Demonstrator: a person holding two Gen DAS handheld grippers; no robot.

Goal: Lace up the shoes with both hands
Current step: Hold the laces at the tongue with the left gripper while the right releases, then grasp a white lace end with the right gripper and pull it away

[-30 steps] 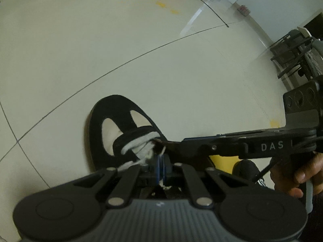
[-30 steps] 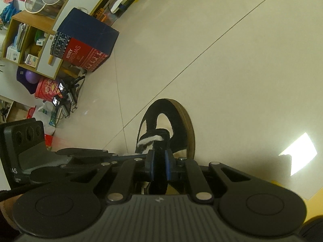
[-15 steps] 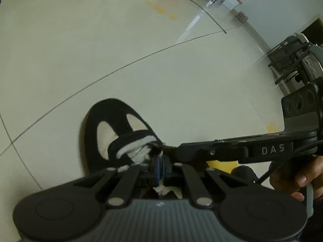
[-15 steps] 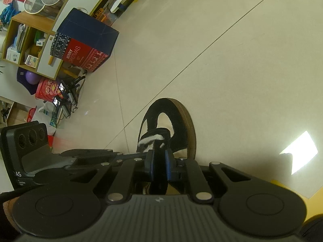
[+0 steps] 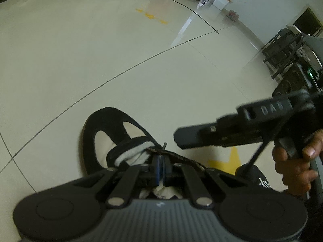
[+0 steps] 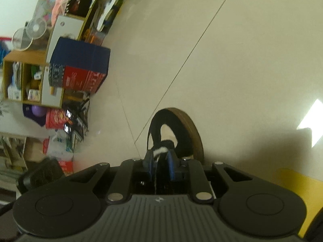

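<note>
Two grippers over one black shoe (image 5: 105,129) on the tiled floor (image 5: 101,50), no floor edge close by. Left gripper (image 5: 160,166) jaws pressed together on white lace (image 5: 131,155) at the eyelets. Right gripper (image 6: 159,162) jaws slightly apart, lace (image 6: 160,151) between them, grip uncertain. Looks like mid-lacing, a pull or hand-over. Next probably needs a firm right pinch, steady tension.

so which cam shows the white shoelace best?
Left wrist view: the white shoelace lies across the black suede shoe and runs into the shut left hand-held gripper. Right wrist view shows only a small tuft.
</note>
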